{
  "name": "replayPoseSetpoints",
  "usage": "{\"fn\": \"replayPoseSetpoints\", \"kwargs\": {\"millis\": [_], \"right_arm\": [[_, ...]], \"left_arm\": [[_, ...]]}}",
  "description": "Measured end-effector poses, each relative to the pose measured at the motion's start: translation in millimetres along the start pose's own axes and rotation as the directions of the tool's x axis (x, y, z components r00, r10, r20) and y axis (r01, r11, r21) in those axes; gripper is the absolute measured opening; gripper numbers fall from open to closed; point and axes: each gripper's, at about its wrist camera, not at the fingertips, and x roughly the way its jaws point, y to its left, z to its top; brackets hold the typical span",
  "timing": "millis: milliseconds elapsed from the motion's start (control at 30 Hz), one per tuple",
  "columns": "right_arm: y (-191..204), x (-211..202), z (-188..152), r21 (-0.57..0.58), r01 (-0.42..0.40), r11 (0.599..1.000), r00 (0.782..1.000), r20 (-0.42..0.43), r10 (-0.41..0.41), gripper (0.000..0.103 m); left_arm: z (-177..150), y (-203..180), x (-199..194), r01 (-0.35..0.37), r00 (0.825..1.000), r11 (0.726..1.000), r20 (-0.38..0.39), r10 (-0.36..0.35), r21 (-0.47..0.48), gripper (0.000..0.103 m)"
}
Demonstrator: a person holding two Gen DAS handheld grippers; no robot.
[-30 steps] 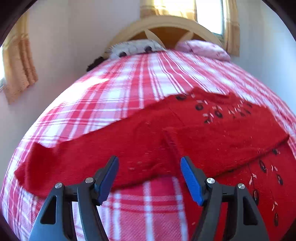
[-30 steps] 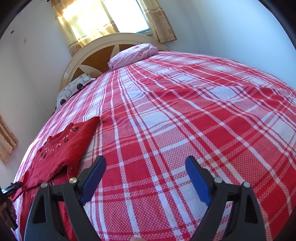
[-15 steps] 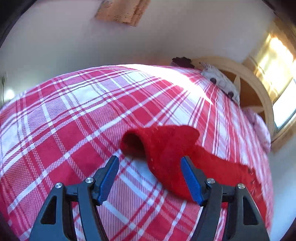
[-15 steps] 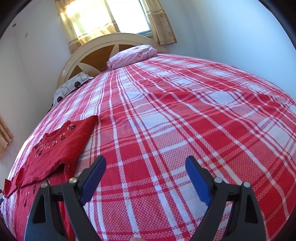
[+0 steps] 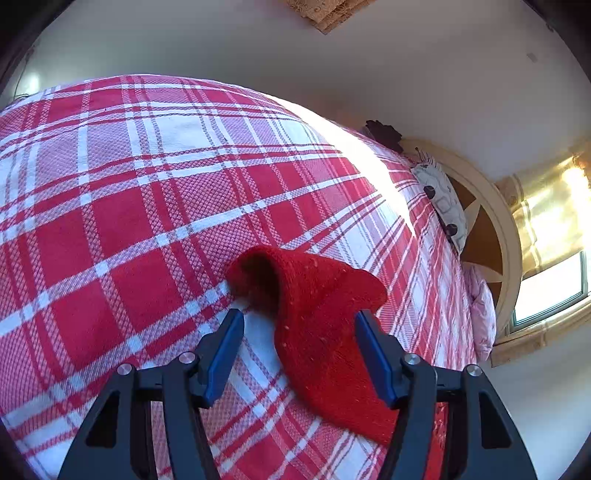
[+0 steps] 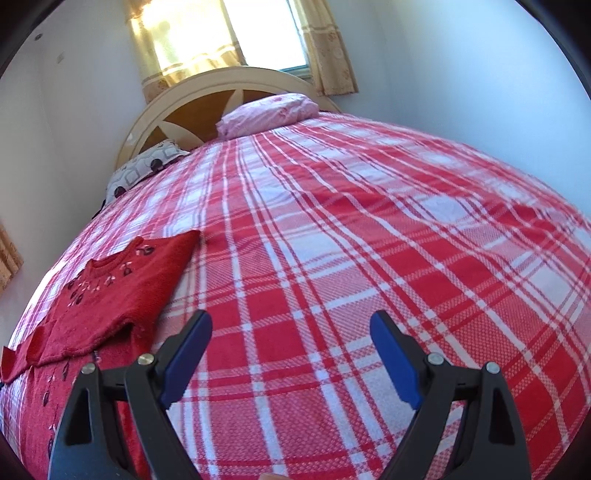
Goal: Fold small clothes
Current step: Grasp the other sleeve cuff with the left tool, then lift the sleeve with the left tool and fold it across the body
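Red sweater (image 6: 122,295) on plaid bed (image 6: 369,240); no containers.
Left gripper (image 5: 299,354) spread, just been narrowing, sleeve cuff (image 5: 317,314) between unpinched; right gripper (image 6: 291,358) spread wide, sweater to its left; headboard (image 6: 207,96), window (image 6: 266,33) ahead.

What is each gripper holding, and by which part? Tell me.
Nothing. The left gripper has been closing around the sweater's sleeve end, but its pads don't press it. The right gripper stands open over bare bedspread.
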Motion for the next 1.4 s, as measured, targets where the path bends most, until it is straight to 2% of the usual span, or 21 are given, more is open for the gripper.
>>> {"fn": "replayPoseSetpoints", "kwargs": {"millis": [100, 200, 300, 400, 433, 467, 533, 667, 733, 833, 900, 967, 1067, 1167, 1267, 1400], "right_arm": [[40, -8, 9, -0.084, -0.047, 0.995, 0.998, -0.035, 0.044, 0.09], [104, -6, 15, -0.22, -0.107, 0.97, 0.991, -0.103, 0.086, 0.09], [187, 10, 9, -0.386, -0.161, 0.908, 0.971, -0.226, 0.076, 0.089], [242, 23, -1, -0.453, -0.246, 0.857, 0.949, -0.291, 0.119, 0.087], [251, 26, -5, -0.461, -0.264, 0.847, 0.945, -0.298, 0.133, 0.087], [262, 30, -10, -0.471, -0.285, 0.835, 0.941, -0.305, 0.149, 0.087], [280, 40, -20, -0.486, -0.316, 0.815, 0.931, -0.325, 0.166, 0.087], [285, 56, -38, -0.435, -0.341, 0.833, 0.912, -0.367, 0.182, 0.087], [283, 58, -49, -0.425, -0.354, 0.833, 0.905, -0.379, 0.192, 0.087], [283, 53, -59, -0.433, -0.343, 0.834, 0.91, -0.372, 0.181, 0.087], [278, 52, -59, -0.416, -0.338, 0.844, 0.911, -0.37, 0.182, 0.087], [271, 49, -57, -0.39, -0.329, 0.86, 0.913, -0.362, 0.186, 0.087], [256, 42, -50, -0.346, -0.314, 0.884, 0.92, -0.341, 0.194, 0.087], [242, 36, -44, -0.304, -0.302, 0.903, 0.926, -0.318, 0.202, 0.087], [229, 32, -40, -0.285, -0.292, 0.913, 0.93, -0.307, 0.202, 0.087], [208, 30, -38, -0.261, -0.269, 0.927, 0.936, -0.299, 0.187, 0.087]], "left_arm": [[-1, -12, -5, 0.033, 0.999, 0.998, 0.005, -0.033, 0.052, 0.063], [10, -10, 12, 0.0, 1.0, 0.999, 0.01, -0.001, 0.037, 0.063], [16, -1, 30, -0.021, 1.0, 1.0, -0.004, 0.021, 0.009, 0.063], [16, -4, 28, -0.019, 1.0, 0.999, 0.005, 0.019, 0.049, 0.063], [18, -4, 28, -0.018, 1.0, 0.998, 0.012, 0.017, 0.054, 0.055], [20, -3, 28, -0.023, 1.0, 0.998, 0.019, 0.022, 0.058, 0.033], [26, 3, 33, -0.023, 1.0, 0.998, 0.02, 0.022, 0.065, 0.004], [32, 12, 26, -0.004, 0.997, 0.999, 0.074, 0.001, 0.052, 0.004], [31, 5, 20, -0.017, 0.994, 0.996, 0.105, 0.008, 0.083, 0.004], [24, -23, 10, -0.044, 0.982, 0.985, 0.19, 0.012, 0.166, 0.004], [11, -56, -2, -0.052, 0.966, 0.963, 0.256, -0.018, 0.264, 0.004], [-6, -93, -10, -0.033, 0.955, 0.933, 0.286, -0.076, 0.359, 0.004], [-42, -155, -16, 0.001, 0.943, 0.855, 0.283, -0.173, 0.519, 0.004], [-87, -209, -16, 0.053, 0.935, 0.765, 0.238, -0.264, 0.642, 0.004], [-138, -245, -10, 0.121, 0.932, 0.676, 0.151, -0.329, 0.727, 0.004], [-191, -264, 16, 0.175, 0.943, 0.597, 0.042, -0.331, 0.783, 0.004]]}}
